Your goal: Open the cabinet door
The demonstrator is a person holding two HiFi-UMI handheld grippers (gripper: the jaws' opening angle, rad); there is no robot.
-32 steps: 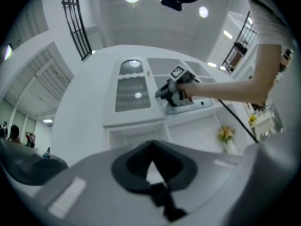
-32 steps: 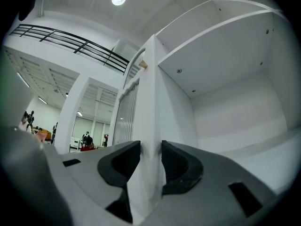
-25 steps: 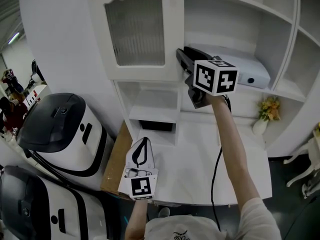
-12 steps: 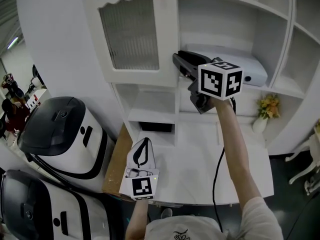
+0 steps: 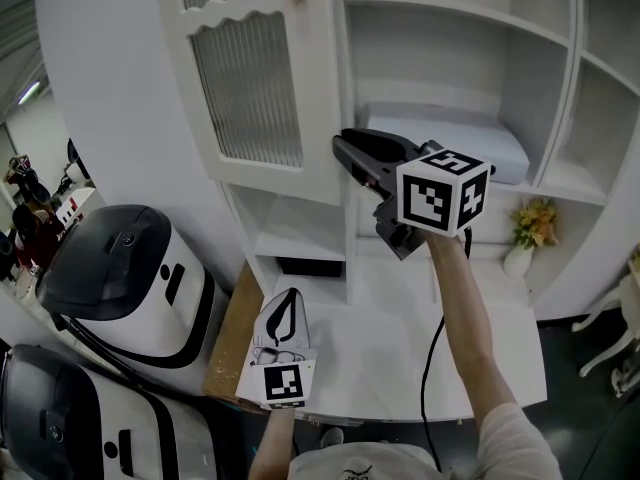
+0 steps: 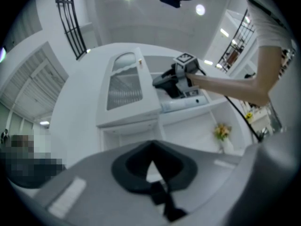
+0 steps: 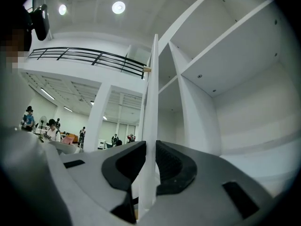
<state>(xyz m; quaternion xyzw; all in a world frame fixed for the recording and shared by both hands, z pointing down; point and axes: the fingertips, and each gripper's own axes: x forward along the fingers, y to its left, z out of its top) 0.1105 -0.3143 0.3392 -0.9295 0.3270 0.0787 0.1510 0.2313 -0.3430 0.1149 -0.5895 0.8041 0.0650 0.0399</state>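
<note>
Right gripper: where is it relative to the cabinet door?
Head view, centre: the right gripper is at the lower free edge of the cabinet door, jaws closing on that edge, in front of the open shelves.

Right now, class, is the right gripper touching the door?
Touching. The right gripper view shows the door between the closing jaws of the right gripper, both pads pressed on its edge.

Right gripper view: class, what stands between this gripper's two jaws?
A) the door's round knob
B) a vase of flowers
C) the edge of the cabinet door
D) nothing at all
C: the thin white edge of the cabinet door runs up between the closing jaws of the right gripper. The knob sits well above them.
</note>
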